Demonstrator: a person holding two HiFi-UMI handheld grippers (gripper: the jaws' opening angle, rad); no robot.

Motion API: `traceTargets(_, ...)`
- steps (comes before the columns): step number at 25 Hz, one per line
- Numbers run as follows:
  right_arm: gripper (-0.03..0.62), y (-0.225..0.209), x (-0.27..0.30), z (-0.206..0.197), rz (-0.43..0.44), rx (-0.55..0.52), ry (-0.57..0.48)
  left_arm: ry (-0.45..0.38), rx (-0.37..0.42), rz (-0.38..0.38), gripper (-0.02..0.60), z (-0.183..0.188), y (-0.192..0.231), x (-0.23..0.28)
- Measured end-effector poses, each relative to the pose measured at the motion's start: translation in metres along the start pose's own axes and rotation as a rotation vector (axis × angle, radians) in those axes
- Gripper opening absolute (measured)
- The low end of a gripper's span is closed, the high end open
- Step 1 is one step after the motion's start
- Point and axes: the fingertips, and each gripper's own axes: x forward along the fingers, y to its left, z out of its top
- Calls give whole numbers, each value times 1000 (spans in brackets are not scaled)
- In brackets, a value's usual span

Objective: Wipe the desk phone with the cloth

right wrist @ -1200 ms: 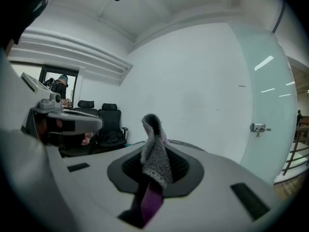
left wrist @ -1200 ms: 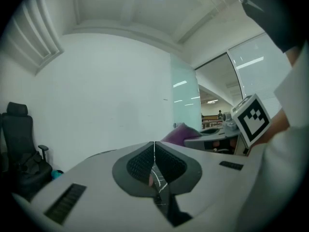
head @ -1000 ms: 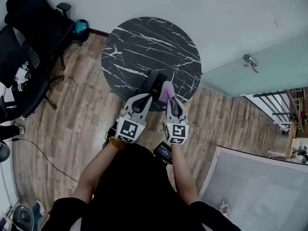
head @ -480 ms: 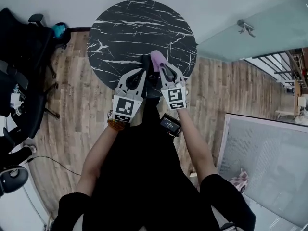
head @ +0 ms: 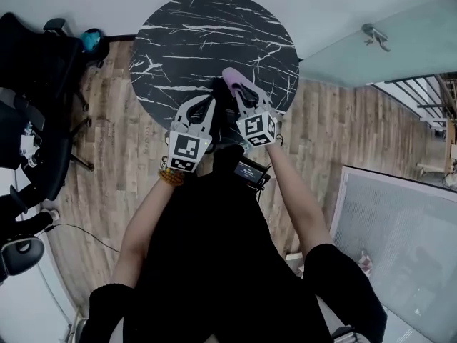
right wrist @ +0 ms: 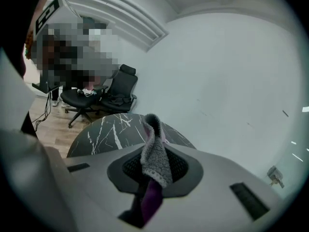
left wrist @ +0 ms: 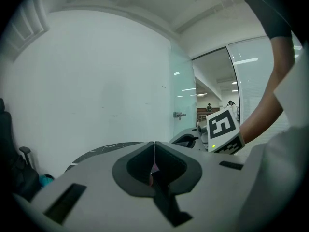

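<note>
The round black marble table (head: 214, 27) lies ahead. At its near edge a dark desk phone (head: 218, 90) shows only as a sliver between my two grippers. My right gripper (head: 239, 86) is shut on a purple-grey cloth (head: 231, 77), whose end pokes out past the jaws beside the phone. In the right gripper view the cloth (right wrist: 153, 146) stands folded in the right gripper (right wrist: 154, 170). My left gripper (head: 207, 101) sits just left of the phone. Its jaws meet in the left gripper view (left wrist: 154, 146) with nothing held.
Black office chairs (head: 36, 70) stand on the wood floor left of the table, also seen in the right gripper view (right wrist: 104, 95). A glass partition (head: 371, 56) is at the right. A teal object (head: 91, 40) lies by the wall. A small device (head: 250, 170) hangs at the person's waist.
Both grippers have moved forward over the table's near edge. The phone, plain between them a second ago, is now mostly covered. The cloth stays in the right gripper.
</note>
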Motion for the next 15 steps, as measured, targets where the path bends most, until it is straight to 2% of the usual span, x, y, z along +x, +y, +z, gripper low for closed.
traceTargets(3, 63, 2, 11, -7, 7, -21, 20, -6, -20, -9, 18, -4, 1, -4)
traceTargets(8, 63, 16, 29, -17, 39, -70, 62, 40, -25, 17, 18, -20, 6, -9)
traceTargets(15, 63, 38, 56, -35, 146, -184, 140, 45, -26, 32, 18, -22, 14, -18)
